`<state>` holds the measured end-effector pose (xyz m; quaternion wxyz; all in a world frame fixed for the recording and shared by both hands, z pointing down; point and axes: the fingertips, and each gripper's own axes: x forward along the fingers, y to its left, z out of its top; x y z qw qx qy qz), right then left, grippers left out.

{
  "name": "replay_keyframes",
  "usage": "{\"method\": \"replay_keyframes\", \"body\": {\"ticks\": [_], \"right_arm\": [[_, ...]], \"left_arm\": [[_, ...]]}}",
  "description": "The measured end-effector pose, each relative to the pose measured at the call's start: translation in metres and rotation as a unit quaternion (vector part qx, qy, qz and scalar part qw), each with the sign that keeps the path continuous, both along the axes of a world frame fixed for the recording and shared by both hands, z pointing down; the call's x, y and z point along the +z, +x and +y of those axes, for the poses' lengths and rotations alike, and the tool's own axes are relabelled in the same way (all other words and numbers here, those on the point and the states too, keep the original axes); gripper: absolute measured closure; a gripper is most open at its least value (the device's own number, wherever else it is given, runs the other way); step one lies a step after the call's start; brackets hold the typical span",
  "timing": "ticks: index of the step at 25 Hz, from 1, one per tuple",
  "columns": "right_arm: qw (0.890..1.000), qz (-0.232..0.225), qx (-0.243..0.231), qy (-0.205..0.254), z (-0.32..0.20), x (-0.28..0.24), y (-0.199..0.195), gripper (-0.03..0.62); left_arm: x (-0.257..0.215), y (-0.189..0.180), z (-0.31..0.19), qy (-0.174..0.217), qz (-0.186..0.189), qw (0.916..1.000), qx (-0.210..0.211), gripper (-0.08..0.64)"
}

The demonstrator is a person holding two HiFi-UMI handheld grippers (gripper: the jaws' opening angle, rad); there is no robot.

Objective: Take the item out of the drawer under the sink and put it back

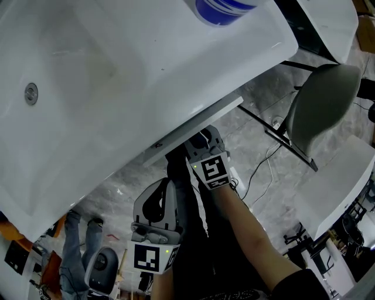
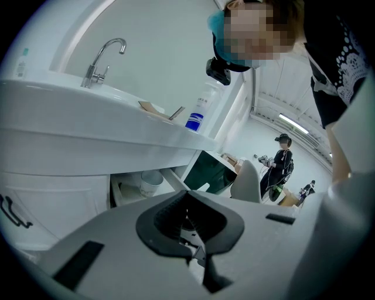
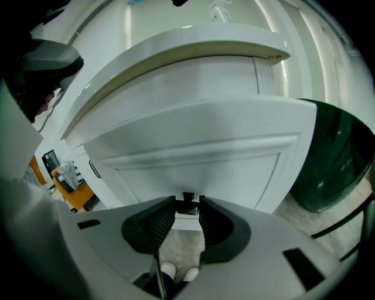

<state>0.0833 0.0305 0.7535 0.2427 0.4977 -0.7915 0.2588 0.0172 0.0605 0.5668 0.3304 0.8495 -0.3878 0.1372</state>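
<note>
The white drawer (image 1: 196, 124) under the sink (image 1: 117, 70) juts out a little from the cabinet. In the left gripper view the drawer (image 2: 126, 190) stands partly open, with a white cup-like item (image 2: 151, 183) inside. My right gripper (image 3: 187, 206) is shut on the small black handle (image 3: 188, 198) at the middle of the drawer front (image 3: 199, 155); from above, the right gripper (image 1: 200, 140) sits right under the drawer's edge. My left gripper (image 1: 159, 190) hangs lower and apart from the drawer. The left gripper (image 2: 187, 198) is shut with nothing in it.
A bottle (image 1: 222, 9) with a blue label stands on the sink's rim, and a chrome faucet (image 2: 102, 58) rises behind. A grey chair (image 1: 319, 111) and cables lie to the right. A dark green bin (image 3: 334, 158) stands beside the cabinet. Another person (image 2: 281, 164) stands far off.
</note>
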Motion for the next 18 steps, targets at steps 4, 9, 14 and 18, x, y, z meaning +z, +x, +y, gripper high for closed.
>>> {"method": "replay_keyframes", "body": {"ticks": [4,9,14,18], "right_arm": [[1.0,0.007,0.01,0.006,0.006,-0.003,0.002,0.463],[1.0,0.007,0.005,0.01,0.012,-0.002,0.005,0.465],[1.0,0.004,0.008,0.01,0.016,-0.003,0.006,0.465],[1.0,0.005,0.006,0.005,0.026,-0.003,0.009,0.465]], "left_arm": [[-0.001,-0.003,0.001,0.0,-0.003,1.0,-0.001,0.555],[0.0,-0.005,0.002,0.0,-0.002,1.0,0.0,0.555],[0.0,-0.003,0.006,-0.001,-0.001,1.0,0.007,0.555],[-0.001,-0.005,0.006,0.003,-0.001,1.0,0.006,0.555]]}}
